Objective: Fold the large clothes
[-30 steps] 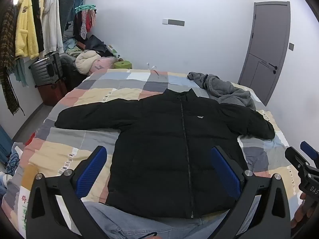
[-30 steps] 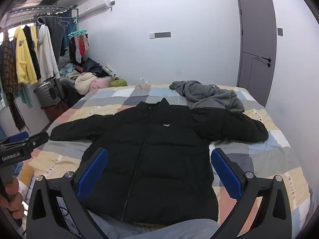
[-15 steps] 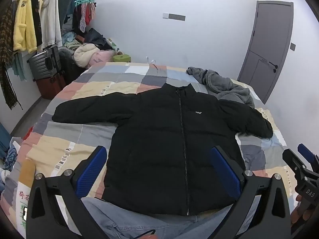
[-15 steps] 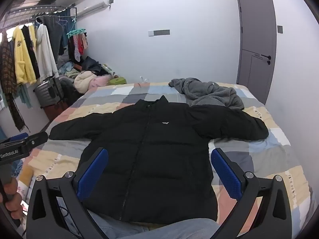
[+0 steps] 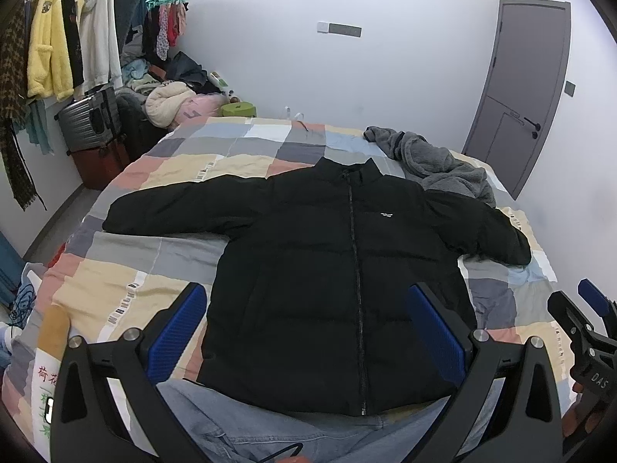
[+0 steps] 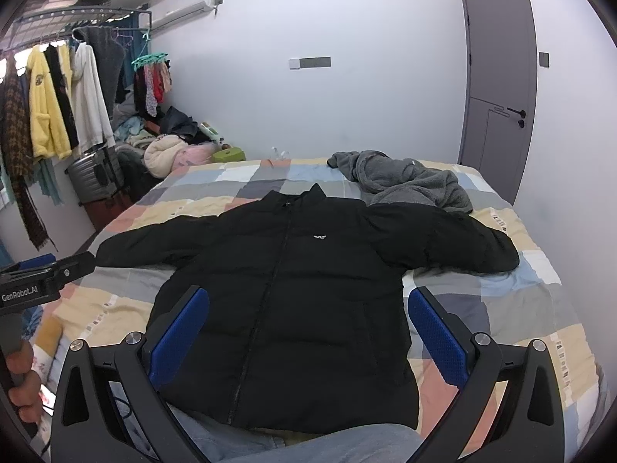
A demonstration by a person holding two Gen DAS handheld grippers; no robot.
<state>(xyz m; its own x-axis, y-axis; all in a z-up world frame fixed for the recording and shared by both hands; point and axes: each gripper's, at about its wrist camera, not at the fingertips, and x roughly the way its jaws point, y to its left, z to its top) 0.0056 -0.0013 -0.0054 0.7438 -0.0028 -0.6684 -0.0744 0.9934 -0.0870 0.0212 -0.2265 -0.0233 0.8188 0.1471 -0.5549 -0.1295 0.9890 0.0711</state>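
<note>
A black puffer jacket [image 5: 331, 270] lies flat, front up and zipped, on the patchwork bedspread [image 5: 154, 262], both sleeves spread sideways. It also shows in the right wrist view [image 6: 293, 301]. My left gripper [image 5: 308, 332] is open and empty, held above the jacket's hem. My right gripper [image 6: 308, 332] is open and empty, also above the hem. The right gripper shows at the right edge of the left wrist view [image 5: 586, 328]. The left gripper shows at the left edge of the right wrist view [image 6: 46, 274].
A crumpled grey fleece garment [image 5: 435, 162] lies on the bed's far right, touching the jacket's sleeve. Blue jeans [image 5: 246, 428] lie under the jacket's hem at the near edge. A clothes rack [image 5: 65, 46], suitcase [image 5: 88, 119] and clothes pile stand left. A grey door [image 5: 524, 88] is right.
Both grippers have risen a little and stayed open, so the jacket sits lower and farther in view. The jacket has not moved.
</note>
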